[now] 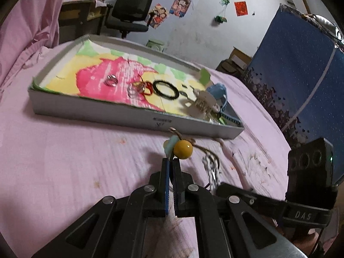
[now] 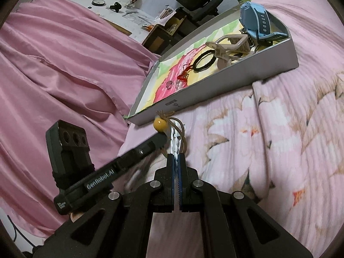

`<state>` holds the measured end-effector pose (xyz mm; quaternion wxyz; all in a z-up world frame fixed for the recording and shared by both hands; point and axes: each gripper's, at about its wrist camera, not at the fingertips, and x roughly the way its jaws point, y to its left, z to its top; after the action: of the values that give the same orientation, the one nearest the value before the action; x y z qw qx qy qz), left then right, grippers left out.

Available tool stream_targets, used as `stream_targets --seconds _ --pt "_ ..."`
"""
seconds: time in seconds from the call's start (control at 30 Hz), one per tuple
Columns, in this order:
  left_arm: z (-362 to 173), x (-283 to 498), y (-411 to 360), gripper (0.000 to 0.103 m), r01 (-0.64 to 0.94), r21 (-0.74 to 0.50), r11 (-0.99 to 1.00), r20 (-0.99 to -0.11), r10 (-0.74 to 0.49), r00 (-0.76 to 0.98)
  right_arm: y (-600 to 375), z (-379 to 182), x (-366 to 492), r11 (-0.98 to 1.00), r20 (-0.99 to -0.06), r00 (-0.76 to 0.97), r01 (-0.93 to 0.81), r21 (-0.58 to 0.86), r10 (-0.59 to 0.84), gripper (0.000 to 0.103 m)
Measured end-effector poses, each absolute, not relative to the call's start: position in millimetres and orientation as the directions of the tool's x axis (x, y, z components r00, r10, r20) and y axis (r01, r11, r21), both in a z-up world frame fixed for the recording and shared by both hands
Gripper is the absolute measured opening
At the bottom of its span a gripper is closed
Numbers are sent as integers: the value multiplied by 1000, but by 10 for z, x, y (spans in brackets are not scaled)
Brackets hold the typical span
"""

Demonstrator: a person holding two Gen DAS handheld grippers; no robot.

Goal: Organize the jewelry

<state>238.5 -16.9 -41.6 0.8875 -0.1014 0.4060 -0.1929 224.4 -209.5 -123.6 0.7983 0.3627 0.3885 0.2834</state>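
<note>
Currently held just before shallow grey cardboard tray: yellow-beaded cord necklace, both jaws clamped on it, left gripper nearer the bead, right gripper on its silvery pendant.

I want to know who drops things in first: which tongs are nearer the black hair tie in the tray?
Too close to call. Both the left tongs and the right tongs hold one beaded piece outside the tray's near wall, similarly far from the black hair tie.

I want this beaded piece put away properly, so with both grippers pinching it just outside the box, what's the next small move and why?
Probably carry it forward over the box wall. The left gripper pinches it below the yellow bead, the right gripper holds the silver chain, and it hangs just short of the box.
</note>
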Motion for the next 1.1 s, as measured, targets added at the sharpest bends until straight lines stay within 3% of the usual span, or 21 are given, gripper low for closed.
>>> stream_targets --seconds 0.57,0.8,1.1 --pt "111 2239 -151 3 219 -213 952 -557 -303 773 -2077 -652 2124 699 -404 633 -320 640 660 3" --pt "138 2342 -119 3 211 -208 955 -550 -293 782 -2088 -541 2087 695 -382 640 -349 628 667 3" --pt "254 2482 -89 3 174 -147 974 -478 -224 850 -1976 -137 2361 798 -350 749 -382 466 563 3"
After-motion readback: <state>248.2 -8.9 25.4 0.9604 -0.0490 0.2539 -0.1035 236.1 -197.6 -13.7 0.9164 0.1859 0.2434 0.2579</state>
